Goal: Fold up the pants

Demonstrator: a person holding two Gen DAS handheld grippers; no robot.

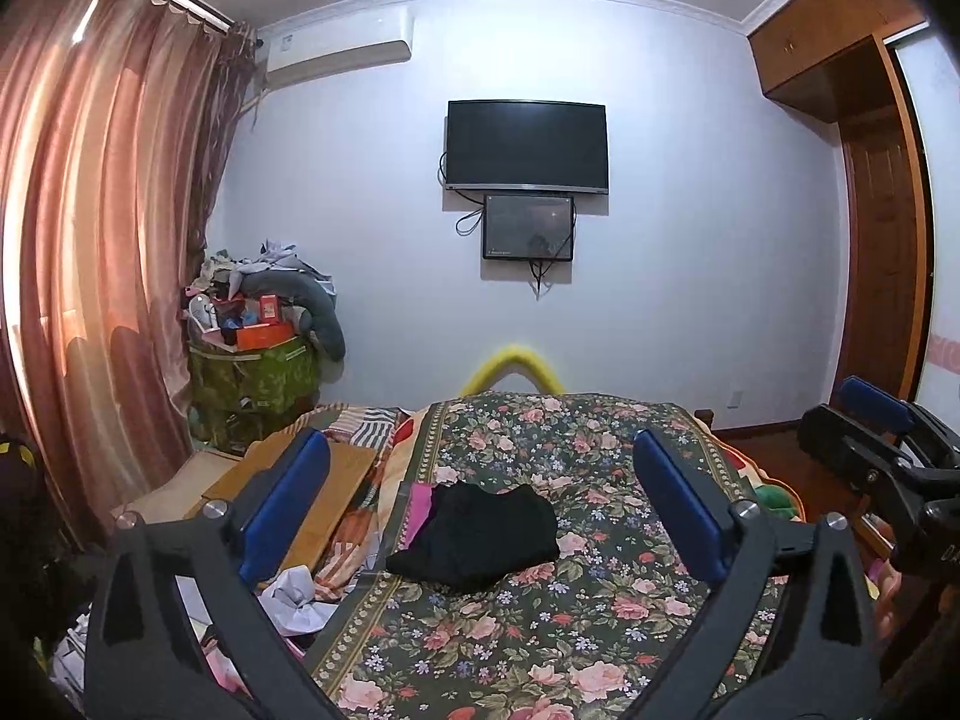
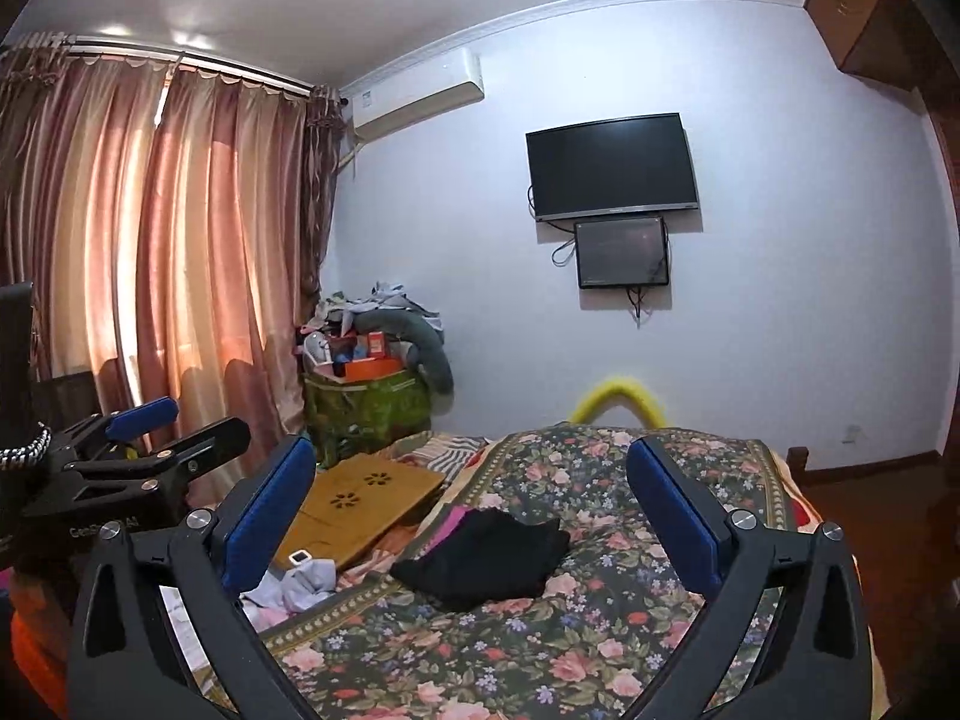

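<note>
Black pants (image 1: 480, 534), one pair, bunched in a loose heap on the floral quilt (image 1: 540, 630) (a strip of pink fabric (image 1: 420, 507) shows at the heap's left edge).
Left gripper (image 1: 480, 492): released, blue pads spread wide, nothing between them; pants lie ahead of it, between the lines of its two fingers, apart from both.
Right gripper (image 2: 474, 498): likewise spread and unladen; pants ahead, slightly nearer its left finger.
Wooden board (image 2: 360, 504): beyond the right gripper's left finger, off the quilt's edge.
Wall television (image 1: 527, 144): far ahead, above a smaller screen (image 1: 528, 227).
</note>
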